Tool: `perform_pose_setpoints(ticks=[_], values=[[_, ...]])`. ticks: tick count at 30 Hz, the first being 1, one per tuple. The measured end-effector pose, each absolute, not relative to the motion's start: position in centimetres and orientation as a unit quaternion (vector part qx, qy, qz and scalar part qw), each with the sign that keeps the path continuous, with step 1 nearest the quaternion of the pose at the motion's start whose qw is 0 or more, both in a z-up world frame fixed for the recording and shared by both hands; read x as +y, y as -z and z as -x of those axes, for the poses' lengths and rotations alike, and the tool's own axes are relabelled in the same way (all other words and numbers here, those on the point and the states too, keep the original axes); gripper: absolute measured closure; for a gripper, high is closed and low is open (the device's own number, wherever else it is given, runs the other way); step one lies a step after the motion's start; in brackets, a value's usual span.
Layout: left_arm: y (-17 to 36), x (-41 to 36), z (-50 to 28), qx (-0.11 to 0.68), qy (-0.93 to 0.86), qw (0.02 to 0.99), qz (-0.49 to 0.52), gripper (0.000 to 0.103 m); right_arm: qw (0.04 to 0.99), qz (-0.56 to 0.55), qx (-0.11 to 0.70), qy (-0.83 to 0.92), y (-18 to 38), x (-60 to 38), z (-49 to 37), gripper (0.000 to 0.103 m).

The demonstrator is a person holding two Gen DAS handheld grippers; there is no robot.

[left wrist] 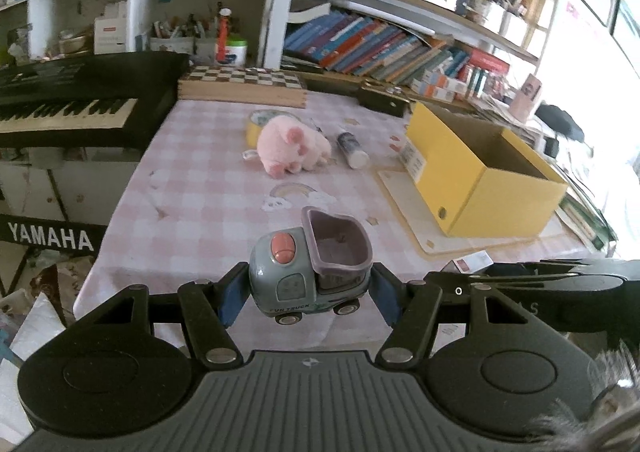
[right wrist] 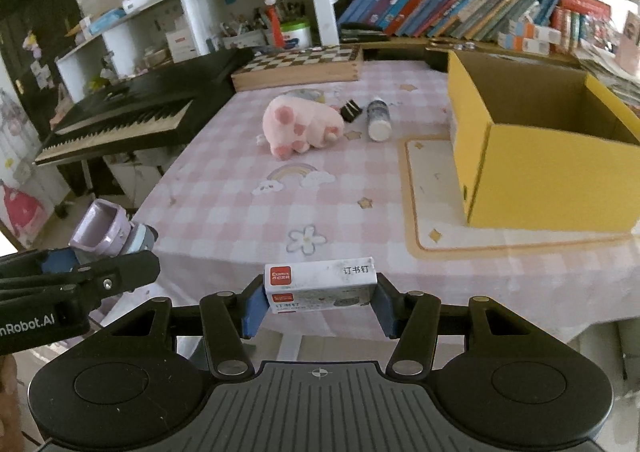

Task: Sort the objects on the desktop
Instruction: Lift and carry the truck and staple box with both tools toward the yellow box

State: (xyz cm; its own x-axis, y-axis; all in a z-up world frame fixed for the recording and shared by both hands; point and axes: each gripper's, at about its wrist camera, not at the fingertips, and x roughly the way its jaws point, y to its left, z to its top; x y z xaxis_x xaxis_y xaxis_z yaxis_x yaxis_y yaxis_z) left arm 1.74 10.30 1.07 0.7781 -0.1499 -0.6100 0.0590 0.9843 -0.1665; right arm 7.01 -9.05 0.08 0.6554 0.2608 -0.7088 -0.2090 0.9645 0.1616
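Over the near edge of the desk [left wrist: 192, 188] I've got both tongs loaded; left tongs [left wrist: 306, 294] pinch a small toy truck [left wrist: 310, 272] by its sides, lifted clear of the pink-checked cloth; truck is grey-blue w/ a coral dome on the cab roof, a lilac open tipper bed, black wheels, "FUN TRUCK" printed along the sill. Right tongs [right wrist: 320, 302] pinch a staple box [right wrist: 320, 284] end to end, blue pads on both short ends; box is white, red logo square at its left, Chinese characters at the right, held level above the desk edge. Farther back on the cloth: pink plush pig [right wrist: 300, 126] lying on its side, white bottle [right wrist: 378, 120] lying just beside it; open yellow box [right wrist: 548, 144] stands to the right on a cream mat [right wrist: 436, 220].
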Motion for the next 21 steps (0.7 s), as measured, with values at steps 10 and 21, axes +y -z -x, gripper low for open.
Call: perform_pose_setpoints(ticks=[10,21], values=[[-0.7,8.4,-0.1,0.339,0.104,0.934,0.047,0.042,0.912,-0.064,0.396,-0.084,0.5,-11.1,-3.6,0.049],[-0.7,4.3,-0.1,0.338,0.187,0.922,0.016,0.042,0.916,-0.096,0.39,-0.008,0.5,-14.8,-0.5,0.049]])
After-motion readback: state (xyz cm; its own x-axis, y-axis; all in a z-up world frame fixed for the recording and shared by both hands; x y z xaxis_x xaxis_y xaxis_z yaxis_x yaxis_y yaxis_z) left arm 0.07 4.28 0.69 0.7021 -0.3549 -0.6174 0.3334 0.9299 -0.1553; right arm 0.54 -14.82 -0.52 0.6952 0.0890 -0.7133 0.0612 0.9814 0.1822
